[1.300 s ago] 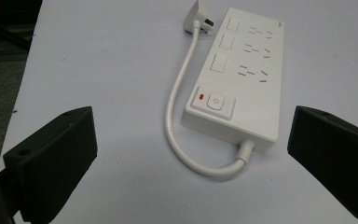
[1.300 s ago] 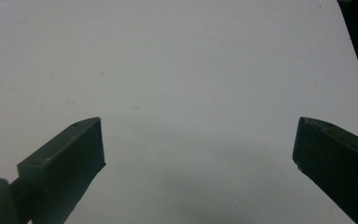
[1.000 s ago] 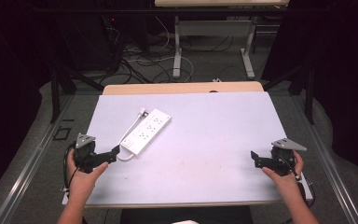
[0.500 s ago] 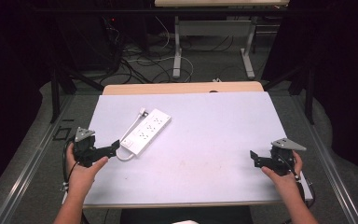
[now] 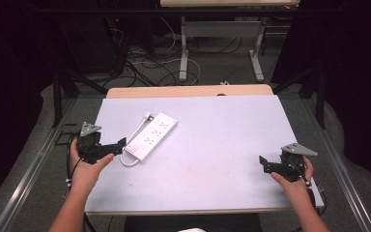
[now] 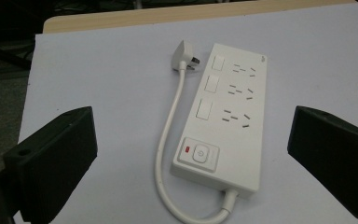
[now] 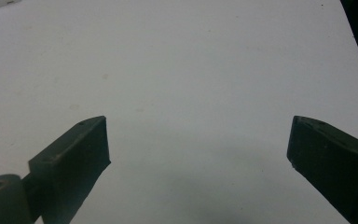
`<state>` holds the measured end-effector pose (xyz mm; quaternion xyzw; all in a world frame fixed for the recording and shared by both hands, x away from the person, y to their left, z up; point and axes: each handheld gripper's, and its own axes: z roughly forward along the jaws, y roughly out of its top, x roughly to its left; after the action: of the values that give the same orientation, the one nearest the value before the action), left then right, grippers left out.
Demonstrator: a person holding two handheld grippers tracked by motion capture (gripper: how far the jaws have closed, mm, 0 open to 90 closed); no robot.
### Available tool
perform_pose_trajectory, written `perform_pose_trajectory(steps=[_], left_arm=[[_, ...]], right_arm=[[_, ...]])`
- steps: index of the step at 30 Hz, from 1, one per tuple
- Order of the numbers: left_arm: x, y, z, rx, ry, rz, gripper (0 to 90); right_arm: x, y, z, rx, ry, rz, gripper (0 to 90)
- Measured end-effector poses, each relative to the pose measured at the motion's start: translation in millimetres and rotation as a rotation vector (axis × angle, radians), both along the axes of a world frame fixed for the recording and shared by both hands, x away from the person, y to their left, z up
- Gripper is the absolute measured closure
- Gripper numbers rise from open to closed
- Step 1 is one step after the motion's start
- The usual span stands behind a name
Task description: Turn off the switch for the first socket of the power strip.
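The left tool (image 5: 121, 144) has crept toward the power strip (image 5: 152, 136), jaws spread; the right tool (image 5: 262, 162) gapes empty.

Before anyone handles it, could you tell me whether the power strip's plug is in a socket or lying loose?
Loose: the plug lies on the table beside the power strip, its short cable looping back.

Beyond the white table top (image 5: 212, 159)

Behind its far edge, a wooden strip (image 5: 188, 91); farther behind, grey desk legs (image 5: 184, 48) on the floor; tangled dark cables (image 5: 140, 58) left of those legs.
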<state>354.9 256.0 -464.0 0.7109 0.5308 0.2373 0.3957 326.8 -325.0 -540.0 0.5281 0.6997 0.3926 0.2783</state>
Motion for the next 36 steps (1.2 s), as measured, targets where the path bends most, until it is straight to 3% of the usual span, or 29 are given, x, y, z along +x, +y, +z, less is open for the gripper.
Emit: perform_pose_trajectory(steps=[17, 24, 36], left_arm=[[17.5, -10.6, 14.2, 0.003, -0.003, 0.009, 4.5], [25.3, -14.2, 14.2, -0.014, 0.003, 0.018, 6.0], [36.6, -22.4, 14.9, -0.007, 0.0, 0.031, 10.0]], right_arm=[[0.9, 0.8, -0.8, -0.004, -0.005, -0.005, 5.8], [1.1, 0.4, -0.8, -0.01, -0.002, 0.009, 6.2], [1.0, -0.1, -1.4, -0.016, -0.009, 0.0, 6.5]])
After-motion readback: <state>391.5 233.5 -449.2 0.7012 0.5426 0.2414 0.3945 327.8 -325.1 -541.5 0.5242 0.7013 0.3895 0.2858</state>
